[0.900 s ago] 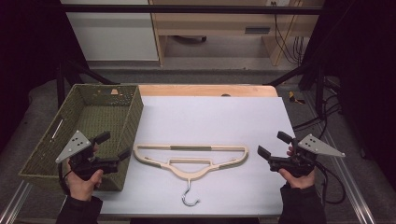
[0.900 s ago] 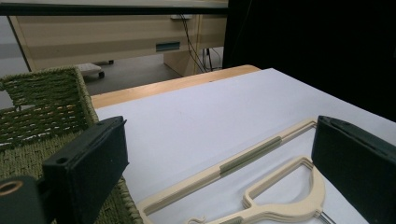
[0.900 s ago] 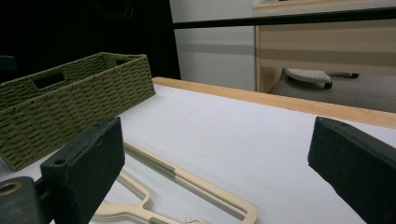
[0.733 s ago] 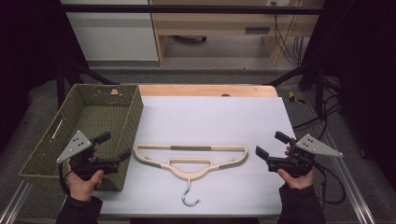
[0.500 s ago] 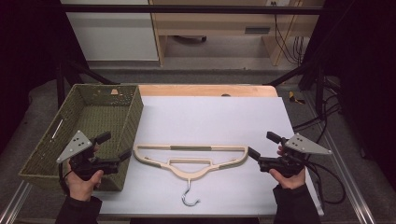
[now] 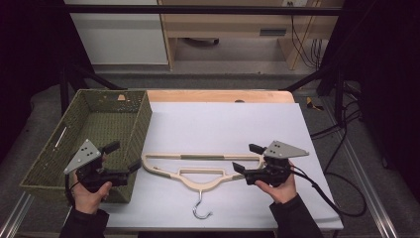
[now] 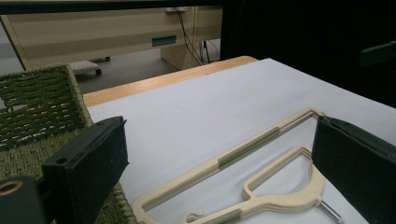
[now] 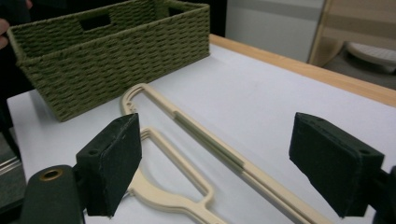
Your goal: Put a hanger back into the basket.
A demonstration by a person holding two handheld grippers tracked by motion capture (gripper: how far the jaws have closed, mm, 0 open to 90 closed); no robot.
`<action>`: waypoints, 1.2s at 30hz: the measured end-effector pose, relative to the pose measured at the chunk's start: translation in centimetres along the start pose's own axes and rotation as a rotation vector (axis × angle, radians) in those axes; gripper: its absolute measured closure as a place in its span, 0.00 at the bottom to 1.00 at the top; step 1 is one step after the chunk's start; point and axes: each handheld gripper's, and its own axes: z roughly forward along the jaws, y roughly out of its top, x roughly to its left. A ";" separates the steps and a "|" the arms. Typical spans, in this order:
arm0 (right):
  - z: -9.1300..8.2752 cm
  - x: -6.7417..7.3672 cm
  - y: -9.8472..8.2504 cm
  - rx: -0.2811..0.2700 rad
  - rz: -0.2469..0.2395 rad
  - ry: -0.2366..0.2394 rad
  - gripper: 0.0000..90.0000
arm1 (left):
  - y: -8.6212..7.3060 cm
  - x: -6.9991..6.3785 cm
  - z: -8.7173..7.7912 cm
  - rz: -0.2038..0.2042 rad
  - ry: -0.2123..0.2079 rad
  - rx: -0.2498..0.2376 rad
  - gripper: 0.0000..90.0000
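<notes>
On the table [image 6: 223, 124], beside the basket [image 6: 141, 119], the hanger [image 6: 208, 171] lies untouched. Both grippers, left [image 6: 125, 157] and right [image 6: 247, 159], flank its ends with fingers spread; grasping and, probably, basketing remain.

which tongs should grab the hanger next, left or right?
Right, probably. The right tongs are open at the hanger's end, its bar between the jaws. The left tongs are open by the basket, just short of the hanger.
</notes>
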 end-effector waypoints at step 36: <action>13.6 5.4 -4.2 0.368 -0.094 0.222 0.54 | -0.1 -0.2 0.2 0.009 -0.010 0.006 0.04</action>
